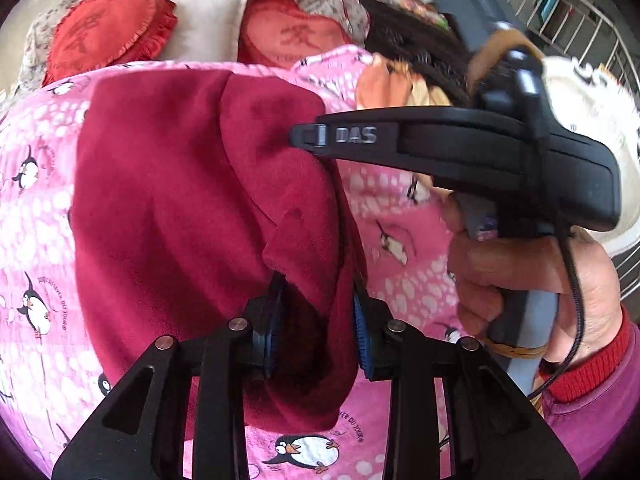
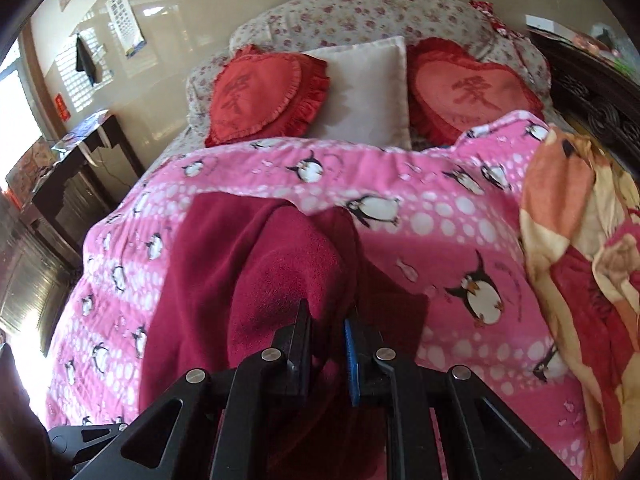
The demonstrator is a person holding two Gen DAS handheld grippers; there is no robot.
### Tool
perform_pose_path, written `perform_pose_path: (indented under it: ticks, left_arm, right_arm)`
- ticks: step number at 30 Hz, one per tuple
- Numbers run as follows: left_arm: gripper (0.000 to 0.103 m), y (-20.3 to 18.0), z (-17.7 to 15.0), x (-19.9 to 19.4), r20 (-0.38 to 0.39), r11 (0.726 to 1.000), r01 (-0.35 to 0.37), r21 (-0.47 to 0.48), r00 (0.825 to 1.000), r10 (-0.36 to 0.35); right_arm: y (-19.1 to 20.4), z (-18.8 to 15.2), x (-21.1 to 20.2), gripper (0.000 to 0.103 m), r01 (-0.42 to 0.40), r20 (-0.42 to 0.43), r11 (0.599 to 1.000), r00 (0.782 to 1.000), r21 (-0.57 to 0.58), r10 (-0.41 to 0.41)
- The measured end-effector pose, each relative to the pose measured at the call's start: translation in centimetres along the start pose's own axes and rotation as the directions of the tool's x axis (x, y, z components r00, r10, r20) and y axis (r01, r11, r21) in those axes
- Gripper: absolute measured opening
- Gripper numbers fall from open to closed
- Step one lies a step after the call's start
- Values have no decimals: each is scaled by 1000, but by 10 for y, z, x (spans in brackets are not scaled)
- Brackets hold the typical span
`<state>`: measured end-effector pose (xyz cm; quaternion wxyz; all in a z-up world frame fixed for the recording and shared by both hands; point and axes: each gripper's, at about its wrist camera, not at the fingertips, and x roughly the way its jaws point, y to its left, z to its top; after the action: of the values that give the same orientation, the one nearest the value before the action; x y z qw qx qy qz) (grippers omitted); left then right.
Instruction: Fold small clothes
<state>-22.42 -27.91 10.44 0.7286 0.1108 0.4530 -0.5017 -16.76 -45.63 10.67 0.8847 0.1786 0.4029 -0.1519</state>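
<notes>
A dark red fleece garment [image 1: 192,200] is lying partly spread on the pink penguin-print bedspread [image 1: 36,208], with its near end being lifted off the bed by both tools. The left gripper [image 1: 318,328] is pinching a thick bunch of that fabric, its jaws held fairly far apart by the bulk of cloth between them. The right gripper [image 2: 326,340] is clamping a thinner fold of the same garment, its jaws sitting close together; in the left wrist view its black body is crossing in from the right, held by the person's right hand [image 1: 532,280], with the tip lying over the cloth. The step in hand is probably carrying this end over toward the far part to make a fold. The risk is that the left grip is holding a loose wad rather than a clean edge, so layers could be slipping out unevenly and leaving a crooked, lumpy fold. The soft plush could also be dragging on the bedspread and rucking it up, and the two tools are working so near each other that they could be colliding.
</notes>
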Motion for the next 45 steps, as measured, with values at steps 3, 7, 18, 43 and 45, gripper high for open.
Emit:
perform_pose_path:
  ticks: [3,7,18,43,45]
  left_arm:
    - [34,-3,1,-15,-25,1000,16,24,1000,-16]
    - [48,10,-14,-60,50,999,-3,43,999,1]
    - [60,65,-33,-49,49,963,-266,-50,962,268]
    - [60,60,-33,-36,66,935,-348,-68,934,352]
    - [60,61,-33,-32,61,933,-355,-63,931,359]
  right_arm:
    - [-5,-5,10,15,13,12,1000,1000,-1,-13]
    - [-12,-3,-24,28,38,65,999,997,14,-39]
    - [61,-46,-63,28,-134,37,978,989,-157,142]
    - [34,-43,-50,28,7,69,996,998,-88,-1]
    - [33,-34,-35,28,25,52,996,998,-87,-20]
